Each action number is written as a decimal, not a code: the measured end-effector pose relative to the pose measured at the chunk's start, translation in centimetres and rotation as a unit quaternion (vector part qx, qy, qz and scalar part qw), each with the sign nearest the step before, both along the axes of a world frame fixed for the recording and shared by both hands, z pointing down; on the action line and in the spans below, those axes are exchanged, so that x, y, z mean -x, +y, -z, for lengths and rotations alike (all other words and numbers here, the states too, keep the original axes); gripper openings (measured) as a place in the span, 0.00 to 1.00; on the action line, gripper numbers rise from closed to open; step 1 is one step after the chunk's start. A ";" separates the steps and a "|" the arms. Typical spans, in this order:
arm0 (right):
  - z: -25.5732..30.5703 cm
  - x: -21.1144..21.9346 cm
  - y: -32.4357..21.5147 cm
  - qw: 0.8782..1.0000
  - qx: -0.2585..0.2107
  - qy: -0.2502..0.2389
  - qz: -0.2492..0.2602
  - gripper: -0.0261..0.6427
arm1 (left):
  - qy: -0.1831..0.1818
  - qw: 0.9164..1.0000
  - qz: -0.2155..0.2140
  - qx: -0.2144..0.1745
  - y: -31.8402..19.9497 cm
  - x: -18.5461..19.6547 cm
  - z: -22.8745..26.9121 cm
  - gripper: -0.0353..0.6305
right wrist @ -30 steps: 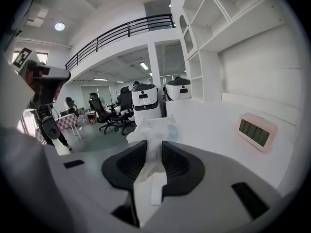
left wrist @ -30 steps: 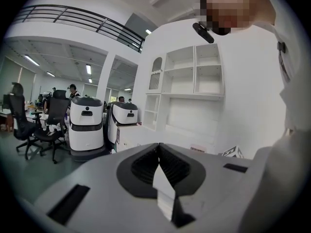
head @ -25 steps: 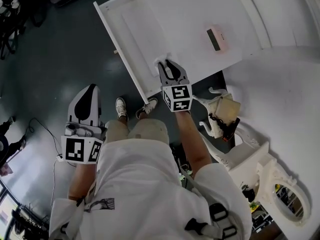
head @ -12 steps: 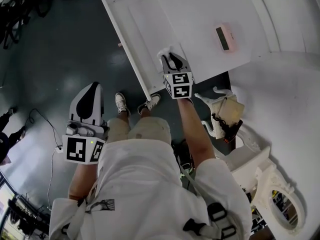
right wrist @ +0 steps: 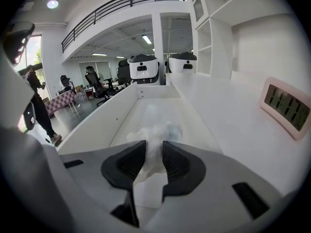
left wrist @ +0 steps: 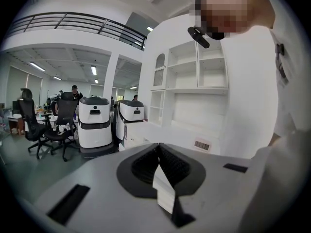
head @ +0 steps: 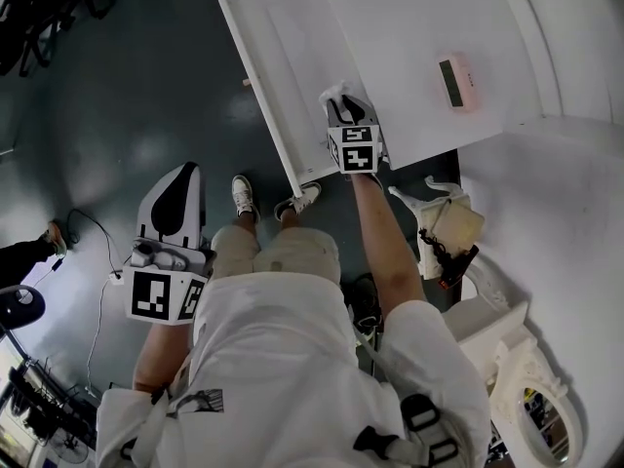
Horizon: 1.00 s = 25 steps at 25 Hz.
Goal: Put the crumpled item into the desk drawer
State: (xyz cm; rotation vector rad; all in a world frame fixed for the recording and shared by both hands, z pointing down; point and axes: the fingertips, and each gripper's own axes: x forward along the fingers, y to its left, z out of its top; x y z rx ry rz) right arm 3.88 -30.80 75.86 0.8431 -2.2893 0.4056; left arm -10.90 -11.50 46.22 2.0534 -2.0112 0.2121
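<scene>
The white desk drawer (head: 255, 86) is pulled out, its long tray (right wrist: 104, 123) running away from me. My right gripper (head: 337, 101) hovers over the drawer's near end, shut on a crumpled white item (right wrist: 154, 130) that bulges out past the fingertips (right wrist: 154, 148). In the head view only a bit of the crumpled item (head: 331, 91) shows at the jaw tips. Held low at my left thigh above the dark floor, my left gripper (head: 177, 175) is shut with nothing between its pads (left wrist: 158, 147).
A pink digital clock (head: 456, 81) (right wrist: 286, 106) lies on the white desktop (head: 409, 27) right of the drawer. An ornate white chair (head: 444, 237) and a round mirror frame (head: 531, 398) stand at my right. White robot units (left wrist: 95, 125) and office chairs stand across the room.
The right gripper with the crumpled item has moved forward, from the drawer's front rail to over its tray. The left gripper has stayed by my thigh.
</scene>
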 end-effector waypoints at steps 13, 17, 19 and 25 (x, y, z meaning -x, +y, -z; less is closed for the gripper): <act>-2.5 1.3 -1.4 0.999 0.000 0.035 0.020 0.25 | -0.001 1.000 0.025 0.013 0.6 1.0 -0.4 0.08; -3.2 1.5 -1.5 0.999 0.007 0.041 0.022 0.28 | -0.003 0.999 0.031 0.014 1.0 1.6 -0.3 0.08; -3.5 1.5 -1.5 0.999 0.011 0.045 0.022 0.29 | -0.002 0.999 0.033 0.013 1.2 1.8 -0.2 0.08; -3.5 2.0 -1.2 0.999 0.009 0.040 0.026 0.42 | 0.005 0.999 0.033 0.010 1.1 2.2 -0.4 0.08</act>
